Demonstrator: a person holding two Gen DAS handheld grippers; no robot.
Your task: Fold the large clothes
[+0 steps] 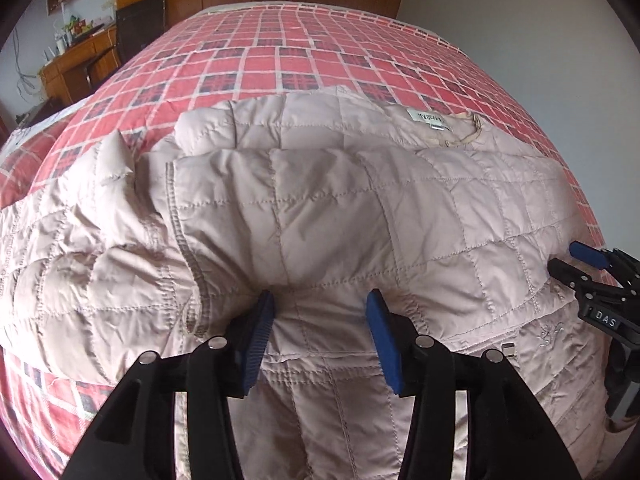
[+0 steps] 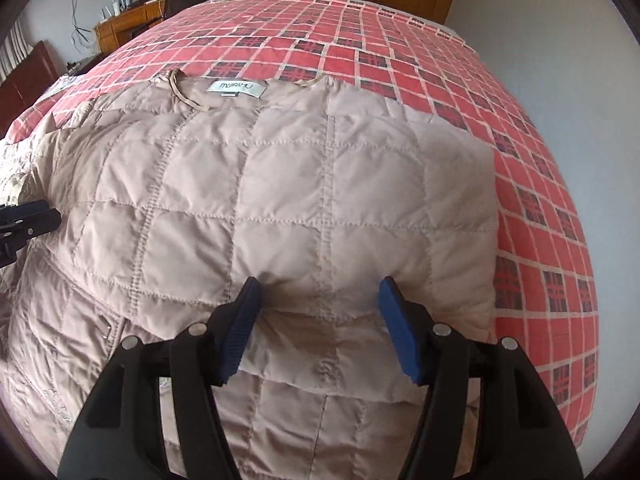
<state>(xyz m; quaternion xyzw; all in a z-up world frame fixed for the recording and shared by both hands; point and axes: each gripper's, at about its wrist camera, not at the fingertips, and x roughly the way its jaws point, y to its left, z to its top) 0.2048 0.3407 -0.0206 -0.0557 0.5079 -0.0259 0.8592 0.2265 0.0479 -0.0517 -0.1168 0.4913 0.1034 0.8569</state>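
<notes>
From the left wrist camera, the left gripper [image 1: 320,320] has its blue pads spread wide, with the beige quilted jacket [image 1: 320,208] bulging up between and ahead of them; the pads touch the fabric at its sides but do not pinch it. A sleeve [image 1: 72,264] lies crumpled off to the left of the fingers. The white neck label [image 1: 431,119] sits far ahead and to the right, and the red plaid bedspread [image 1: 280,52] stretches beyond it. The right gripper [image 1: 592,258] shows at the right edge, resting at the jacket's rim; its state is hard to read here.

From the right wrist camera, the right gripper [image 2: 320,308] is likewise spread, a folded panel of the jacket directly ahead. The label lies ahead-left.
</notes>
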